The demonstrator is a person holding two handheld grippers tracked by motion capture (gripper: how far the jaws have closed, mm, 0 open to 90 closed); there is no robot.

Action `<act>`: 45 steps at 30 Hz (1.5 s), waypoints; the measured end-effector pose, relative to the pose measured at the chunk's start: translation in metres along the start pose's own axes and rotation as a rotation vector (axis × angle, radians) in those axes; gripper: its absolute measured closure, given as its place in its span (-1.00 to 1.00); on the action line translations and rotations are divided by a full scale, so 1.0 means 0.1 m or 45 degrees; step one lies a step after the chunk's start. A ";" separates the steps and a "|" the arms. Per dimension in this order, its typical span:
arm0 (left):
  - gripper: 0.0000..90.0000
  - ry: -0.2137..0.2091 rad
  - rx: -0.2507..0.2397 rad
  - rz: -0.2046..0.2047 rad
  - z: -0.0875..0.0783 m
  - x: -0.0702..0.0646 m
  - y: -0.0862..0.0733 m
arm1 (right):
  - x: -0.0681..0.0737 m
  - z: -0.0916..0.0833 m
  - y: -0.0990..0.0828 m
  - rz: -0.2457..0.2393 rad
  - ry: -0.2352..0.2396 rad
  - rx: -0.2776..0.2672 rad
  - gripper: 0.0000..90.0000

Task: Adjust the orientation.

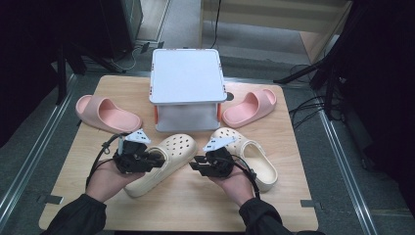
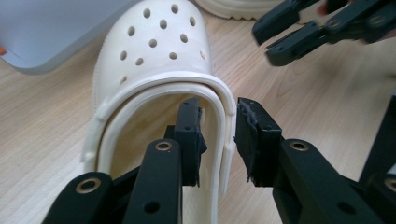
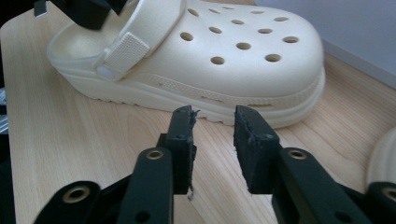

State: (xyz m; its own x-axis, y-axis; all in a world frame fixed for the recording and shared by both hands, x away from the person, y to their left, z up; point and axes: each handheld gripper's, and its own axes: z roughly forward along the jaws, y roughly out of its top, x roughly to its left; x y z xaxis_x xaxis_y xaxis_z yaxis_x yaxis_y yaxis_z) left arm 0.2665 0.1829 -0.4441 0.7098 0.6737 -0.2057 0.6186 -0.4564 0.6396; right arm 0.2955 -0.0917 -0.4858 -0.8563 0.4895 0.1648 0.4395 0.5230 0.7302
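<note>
A cream clog [image 1: 169, 159] with holes in its toe lies mid-table, its toe pointing towards the white box. My left gripper [image 2: 219, 126] straddles its opening rim and folded-forward strap [image 2: 219, 100]. One jaw is inside the shoe and one outside, with the pads against them. My right gripper [image 3: 212, 126] stands open just off the sole's side [image 3: 224, 105] with nothing between its jaws, facing the left gripper [image 1: 157, 159]. The second cream clog [image 1: 252, 152] lies to the right, beside my right hand.
A white plastic box [image 1: 186, 78] with orange clasps stands at the back centre of the wooden table [image 1: 186, 205]. A pink slide [image 1: 105, 115] lies at its left and another [image 1: 249, 105] at its right. The table's front strip is bare wood.
</note>
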 end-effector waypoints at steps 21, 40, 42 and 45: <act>0.99 0.104 0.046 -0.077 -0.18 0.47 -0.28 | 0.07 0.25 0.12 0.003 -0.034 0.033 0.98; 0.99 0.106 0.086 -0.149 0.02 0.67 -0.49 | 0.11 0.42 0.13 -0.001 0.013 0.044 0.99; 0.99 0.091 0.088 -0.159 0.01 0.68 -0.50 | 0.10 0.42 0.14 0.006 0.018 0.047 1.00; 0.99 0.066 0.083 -0.172 0.02 0.65 -0.51 | 0.09 0.42 0.14 0.003 0.001 0.051 1.00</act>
State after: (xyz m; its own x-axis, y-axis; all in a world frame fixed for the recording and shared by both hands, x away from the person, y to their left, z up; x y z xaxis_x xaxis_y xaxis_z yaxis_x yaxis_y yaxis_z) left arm 0.2817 0.2492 -0.4918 0.6016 0.7597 -0.2469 0.7287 -0.3953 0.5592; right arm 0.3053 -0.0503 -0.5016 -0.8555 0.4903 0.1667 0.4518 0.5493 0.7030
